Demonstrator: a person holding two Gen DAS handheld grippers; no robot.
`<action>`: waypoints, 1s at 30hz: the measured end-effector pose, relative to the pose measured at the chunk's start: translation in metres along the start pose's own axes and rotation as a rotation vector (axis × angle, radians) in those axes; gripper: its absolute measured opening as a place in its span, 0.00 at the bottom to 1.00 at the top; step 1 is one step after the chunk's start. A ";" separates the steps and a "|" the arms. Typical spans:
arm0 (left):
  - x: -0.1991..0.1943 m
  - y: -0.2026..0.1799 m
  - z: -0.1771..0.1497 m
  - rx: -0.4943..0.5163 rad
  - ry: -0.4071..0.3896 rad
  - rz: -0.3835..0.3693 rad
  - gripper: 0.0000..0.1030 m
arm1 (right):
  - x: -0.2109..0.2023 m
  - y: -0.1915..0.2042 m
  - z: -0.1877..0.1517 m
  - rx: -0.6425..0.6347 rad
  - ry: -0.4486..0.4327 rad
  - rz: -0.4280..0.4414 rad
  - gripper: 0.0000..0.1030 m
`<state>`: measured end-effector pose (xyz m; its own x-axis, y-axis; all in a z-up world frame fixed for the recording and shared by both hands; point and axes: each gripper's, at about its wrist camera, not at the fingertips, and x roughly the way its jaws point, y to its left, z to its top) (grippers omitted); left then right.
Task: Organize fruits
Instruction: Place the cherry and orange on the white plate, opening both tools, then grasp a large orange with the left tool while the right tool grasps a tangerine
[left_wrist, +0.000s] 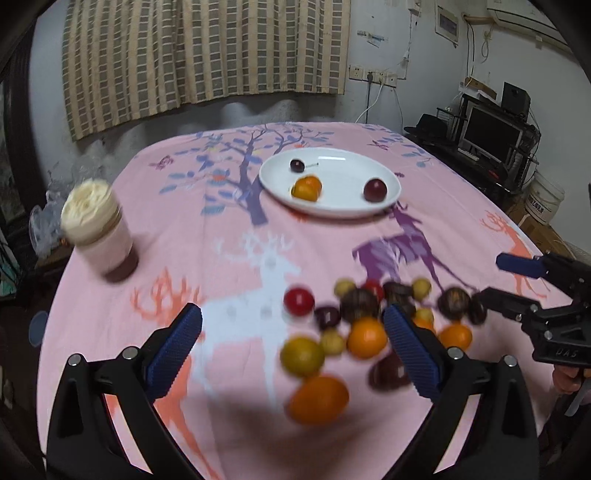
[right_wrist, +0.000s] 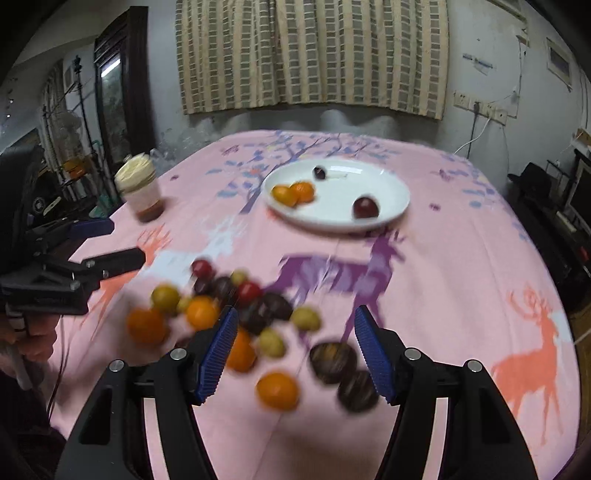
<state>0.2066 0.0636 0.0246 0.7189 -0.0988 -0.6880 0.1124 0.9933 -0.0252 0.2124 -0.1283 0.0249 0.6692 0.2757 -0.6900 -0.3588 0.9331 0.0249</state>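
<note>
A pile of small fruits (left_wrist: 365, 325) lies on the pink tablecloth near the front: orange, yellow-green, red and dark brown ones; it also shows in the right wrist view (right_wrist: 258, 321). A white plate (left_wrist: 354, 206) (right_wrist: 391, 184) farther back holds two orange fruits (right_wrist: 293, 194), a dark cherry (left_wrist: 297, 165) and a red plum (left_wrist: 375, 190). My left gripper (left_wrist: 293, 328) is open and empty above the pile's left part. My right gripper (right_wrist: 293, 332) is open and empty over the pile's right part, and appears in the left wrist view (left_wrist: 487, 277).
A jar with a cream lid (left_wrist: 98, 229) (right_wrist: 140, 188) stands at the table's left edge. The pink deer-print tablecloth (left_wrist: 236, 258) covers the table. A desk with a monitor (left_wrist: 491, 136) stands at the right, a curtain on the back wall.
</note>
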 end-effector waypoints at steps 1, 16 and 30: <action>-0.004 0.002 -0.014 -0.012 0.006 -0.005 0.94 | 0.000 0.006 -0.013 -0.004 0.022 0.010 0.64; -0.019 0.012 -0.077 0.009 0.040 -0.014 0.94 | 0.045 0.005 -0.044 0.090 0.175 -0.024 0.47; 0.031 -0.008 -0.057 0.122 0.152 -0.112 0.62 | 0.016 -0.006 -0.047 0.140 0.118 0.032 0.37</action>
<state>0.1888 0.0565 -0.0376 0.5867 -0.1890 -0.7874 0.2745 0.9612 -0.0261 0.1941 -0.1404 -0.0204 0.5750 0.2848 -0.7670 -0.2795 0.9494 0.1430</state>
